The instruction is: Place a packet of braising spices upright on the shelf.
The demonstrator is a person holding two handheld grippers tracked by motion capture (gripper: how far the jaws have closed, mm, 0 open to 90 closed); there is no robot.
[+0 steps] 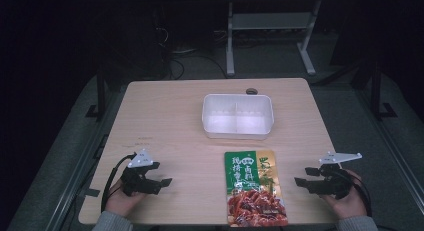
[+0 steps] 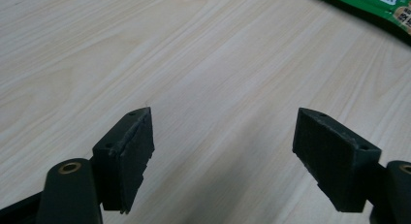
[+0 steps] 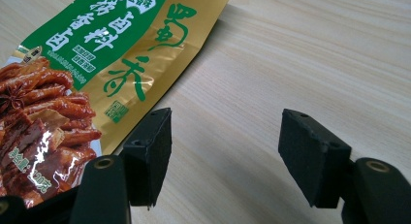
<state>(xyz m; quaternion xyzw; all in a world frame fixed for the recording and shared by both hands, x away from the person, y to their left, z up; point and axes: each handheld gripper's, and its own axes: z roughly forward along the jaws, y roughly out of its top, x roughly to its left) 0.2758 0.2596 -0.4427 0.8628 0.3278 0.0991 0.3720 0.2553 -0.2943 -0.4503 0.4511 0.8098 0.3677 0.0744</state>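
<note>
A green, gold and red snack packet (image 1: 255,187) lies flat near the table's front edge, between my two grippers. My left gripper (image 1: 161,177) rests low at the front left, jaws open over bare wood (image 2: 223,136), and the packet's green corner (image 2: 383,2) shows at the top right of its view. At the front right, my right gripper (image 1: 303,177) also stands open with nothing between its fingers (image 3: 225,151). In the right gripper view the packet (image 3: 97,54) lies just left of the left jaw. A white two-compartment plastic tub (image 1: 237,116) stands empty beyond the packet.
The light wooden table (image 1: 165,121) has bare wood on both sides of the tub. A small dark round object (image 1: 251,91) sits at the far edge behind the tub. Dark floor, cables and white desk legs (image 1: 230,41) lie beyond the table.
</note>
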